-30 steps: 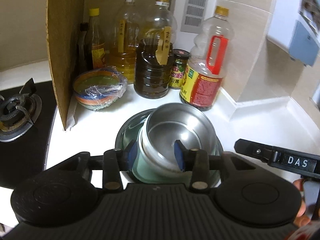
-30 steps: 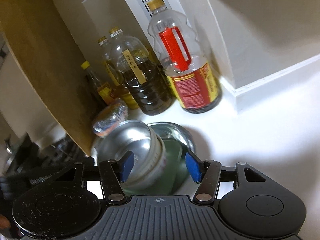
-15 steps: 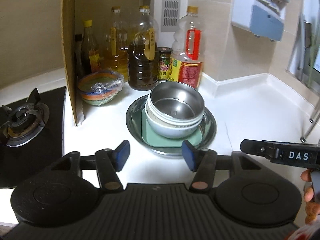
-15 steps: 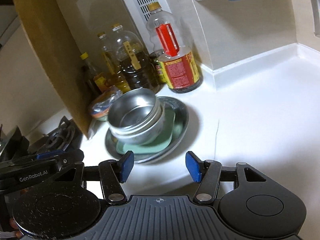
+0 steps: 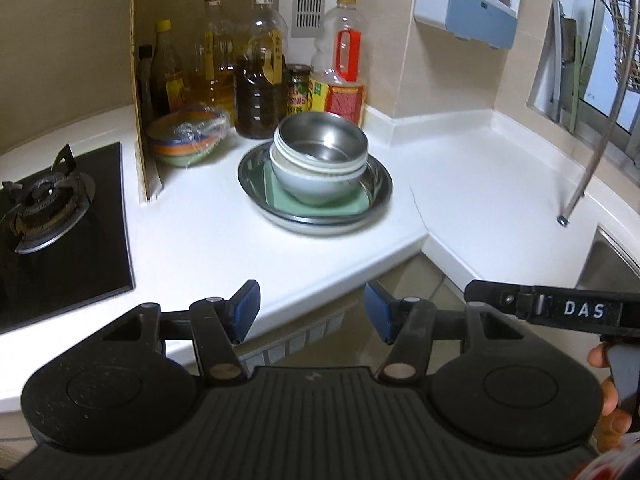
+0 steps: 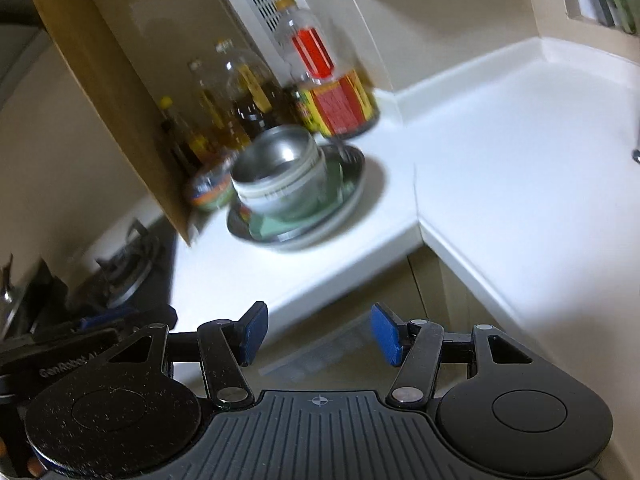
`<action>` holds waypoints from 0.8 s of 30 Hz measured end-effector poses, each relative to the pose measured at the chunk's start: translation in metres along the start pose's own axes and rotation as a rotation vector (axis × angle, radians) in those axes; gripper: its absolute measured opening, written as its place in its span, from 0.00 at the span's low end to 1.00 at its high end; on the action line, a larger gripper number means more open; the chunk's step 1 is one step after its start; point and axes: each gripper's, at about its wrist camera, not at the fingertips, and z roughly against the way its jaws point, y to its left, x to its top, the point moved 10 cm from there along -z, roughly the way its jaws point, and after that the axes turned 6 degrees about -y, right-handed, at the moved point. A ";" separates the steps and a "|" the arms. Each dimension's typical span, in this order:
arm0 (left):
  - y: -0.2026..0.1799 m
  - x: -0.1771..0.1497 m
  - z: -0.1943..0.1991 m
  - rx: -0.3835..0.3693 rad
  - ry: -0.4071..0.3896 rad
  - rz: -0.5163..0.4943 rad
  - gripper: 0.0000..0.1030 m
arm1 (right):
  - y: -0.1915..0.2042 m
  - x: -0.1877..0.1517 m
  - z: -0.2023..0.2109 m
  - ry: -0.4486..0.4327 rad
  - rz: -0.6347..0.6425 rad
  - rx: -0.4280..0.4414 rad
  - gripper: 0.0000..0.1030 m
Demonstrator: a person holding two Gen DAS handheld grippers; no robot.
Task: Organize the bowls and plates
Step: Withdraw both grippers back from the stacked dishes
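A steel bowl (image 5: 322, 142) sits nested on top of pale bowls (image 5: 316, 184), which rest on a green square plate (image 5: 352, 206) inside a round steel plate (image 5: 382, 188) on the white counter. The same stack (image 6: 280, 184) shows blurred in the right wrist view. My left gripper (image 5: 310, 312) is open and empty, well back from the stack, past the counter's front edge. My right gripper (image 6: 316, 332) is also open and empty, equally far back. Its body (image 5: 552, 308) shows at the right of the left wrist view.
Several oil and sauce bottles (image 5: 256, 72) stand against the back wall. A striped bowl under plastic wrap (image 5: 186, 140) sits beside a cardboard screen (image 5: 140, 92). A gas burner (image 5: 44, 204) lies at left, a sink (image 5: 616, 264) and faucet (image 5: 588, 168) at right.
The left gripper let go of the steel bowl and opened. Both grippers pulled back from the stack, beyond the counter edge. The stack stays on the steel plate.
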 end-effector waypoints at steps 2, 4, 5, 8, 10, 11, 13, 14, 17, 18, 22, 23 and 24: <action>-0.004 -0.006 0.004 -0.006 0.012 0.000 0.54 | -0.001 -0.005 0.005 0.004 0.008 -0.007 0.56; -0.007 -0.012 0.007 -0.004 0.018 0.006 0.54 | -0.002 -0.009 0.008 0.014 0.020 -0.007 0.56; -0.009 -0.014 0.009 0.001 0.021 0.011 0.54 | -0.002 -0.011 0.009 0.020 0.026 -0.004 0.56; -0.014 -0.022 0.010 0.006 0.035 0.034 0.54 | -0.005 -0.013 0.013 0.031 0.051 0.004 0.56; -0.021 -0.026 0.010 0.009 0.053 0.046 0.54 | -0.009 -0.015 0.016 0.042 0.066 0.008 0.56; -0.024 -0.029 0.010 0.009 0.062 0.051 0.54 | -0.011 -0.016 0.017 0.052 0.070 0.009 0.56; -0.032 -0.031 0.012 -0.002 0.070 0.057 0.54 | -0.015 -0.016 0.021 0.066 0.076 0.014 0.56; -0.036 -0.033 0.013 -0.005 0.070 0.059 0.54 | -0.016 -0.016 0.024 0.066 0.086 0.019 0.56; -0.046 -0.039 0.014 0.000 0.085 0.073 0.54 | -0.021 -0.017 0.030 0.071 0.125 0.012 0.56; -0.049 -0.041 0.015 -0.004 0.087 0.075 0.54 | -0.022 -0.019 0.032 0.075 0.132 0.015 0.56; -0.057 -0.047 0.018 0.006 0.093 0.078 0.54 | -0.029 -0.025 0.039 0.097 0.153 0.018 0.56; -0.059 -0.048 0.018 0.007 0.094 0.079 0.54 | -0.030 -0.027 0.040 0.102 0.157 0.018 0.56; -0.061 -0.049 0.018 0.008 0.096 0.080 0.54 | -0.032 -0.028 0.041 0.105 0.159 0.019 0.56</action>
